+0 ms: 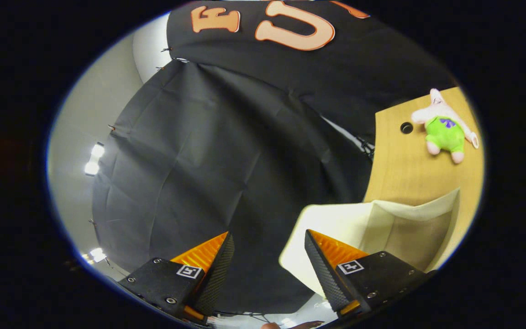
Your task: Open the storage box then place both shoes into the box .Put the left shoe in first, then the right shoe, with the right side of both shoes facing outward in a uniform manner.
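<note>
The box (381, 228), cream-coloured and seemingly already open, sits on the table (400, 173) just beyond the right finger (327, 269), its inside looking bare. The gripper (268, 265) hangs with its fingers apart and nothing between them, pointed mostly at the black cloth (208, 183) rather than at any shoe. My guess is that the left shoe comes next: swing the gripper around to find it, grip it firmly along the side, and keep its right side facing outward when lowering it in. Counted here: one box, one plush toy (445, 130) farther back on the table, one cable hole (407, 128), no shoes.
</note>
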`<state>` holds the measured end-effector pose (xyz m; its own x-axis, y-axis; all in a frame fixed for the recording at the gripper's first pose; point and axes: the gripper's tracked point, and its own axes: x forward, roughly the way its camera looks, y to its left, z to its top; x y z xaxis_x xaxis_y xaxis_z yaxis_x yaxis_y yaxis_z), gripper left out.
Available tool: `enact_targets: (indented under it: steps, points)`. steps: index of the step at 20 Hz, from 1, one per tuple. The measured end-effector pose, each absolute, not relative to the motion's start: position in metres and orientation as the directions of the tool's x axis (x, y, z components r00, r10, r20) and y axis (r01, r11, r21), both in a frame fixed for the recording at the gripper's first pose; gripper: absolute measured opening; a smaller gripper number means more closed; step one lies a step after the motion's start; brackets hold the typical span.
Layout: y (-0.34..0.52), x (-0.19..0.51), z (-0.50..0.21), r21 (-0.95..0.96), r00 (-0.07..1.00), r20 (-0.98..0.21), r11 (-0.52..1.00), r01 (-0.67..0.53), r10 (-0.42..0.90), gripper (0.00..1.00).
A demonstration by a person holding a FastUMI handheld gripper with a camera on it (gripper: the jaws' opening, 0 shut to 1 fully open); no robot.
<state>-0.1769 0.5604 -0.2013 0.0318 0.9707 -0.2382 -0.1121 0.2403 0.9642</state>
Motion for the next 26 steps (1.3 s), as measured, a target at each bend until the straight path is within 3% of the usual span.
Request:
enact_targets:
  steps: [3,9,15,20,26]
  points:
    - [0.509,-0.164,-0.247,0.899,0.110,-0.382,0.396,-0.188,0.918,0.95]
    - [0.390,-0.151,-0.333,0.741,0.228,-0.609,0.647,-0.180,0.760,0.96]
    - [0.294,-0.186,-0.416,0.609,0.202,-0.765,0.789,-0.081,0.611,0.96]
    - [0.229,-0.240,-0.473,0.455,0.143,-0.872,0.883,-0.114,0.468,0.96]
    - [0.204,-0.284,-0.522,0.389,0.058,-0.915,0.910,-0.140,0.400,0.96]
